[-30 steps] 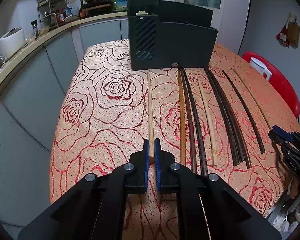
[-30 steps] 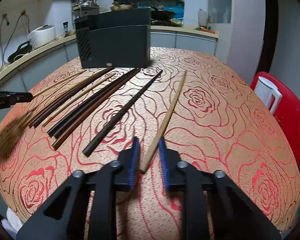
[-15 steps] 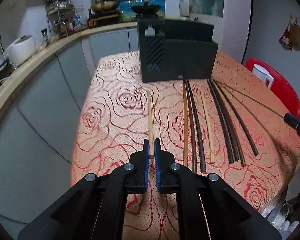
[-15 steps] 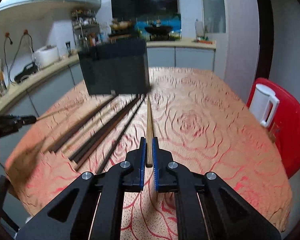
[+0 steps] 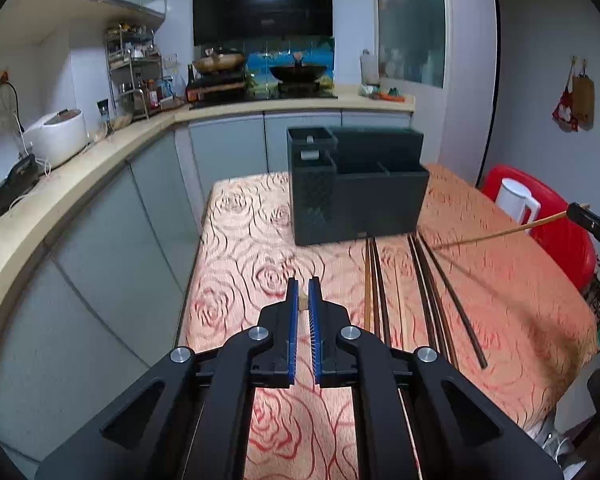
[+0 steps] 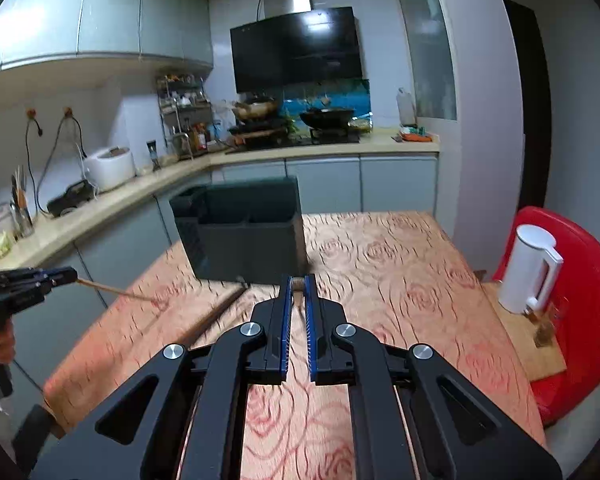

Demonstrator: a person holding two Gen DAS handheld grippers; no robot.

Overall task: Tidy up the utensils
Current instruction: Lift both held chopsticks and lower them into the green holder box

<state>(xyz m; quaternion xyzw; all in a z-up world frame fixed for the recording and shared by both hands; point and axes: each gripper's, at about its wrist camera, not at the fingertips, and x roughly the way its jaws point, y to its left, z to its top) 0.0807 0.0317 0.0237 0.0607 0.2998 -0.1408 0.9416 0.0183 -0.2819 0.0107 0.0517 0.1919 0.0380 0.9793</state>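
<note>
My left gripper (image 5: 303,304) is shut on a light wooden chopstick (image 5: 303,303), seen end-on between the blue pads, lifted above the table. My right gripper (image 6: 297,283) is shut on another light wooden chopstick (image 6: 298,282), also end-on. In the left wrist view that right-hand chopstick (image 5: 500,233) slants down toward the table. In the right wrist view the left-hand chopstick (image 6: 116,290) slants from the left gripper (image 6: 60,276). The black utensil organizer (image 5: 356,184) stands at the table's far side (image 6: 244,232). Several dark and brown chopsticks (image 5: 428,280) lie in rows before it.
The table has a rose-patterned cloth (image 5: 260,264). A red chair (image 6: 580,320) with a white kettle (image 6: 534,268) stands at the right. Grey cabinets and a counter (image 5: 80,184) run along the left and back.
Both grippers have risen from the table with their chopsticks and tilted up, so each stick now shows end-on. The organizer's open top has come into view.
</note>
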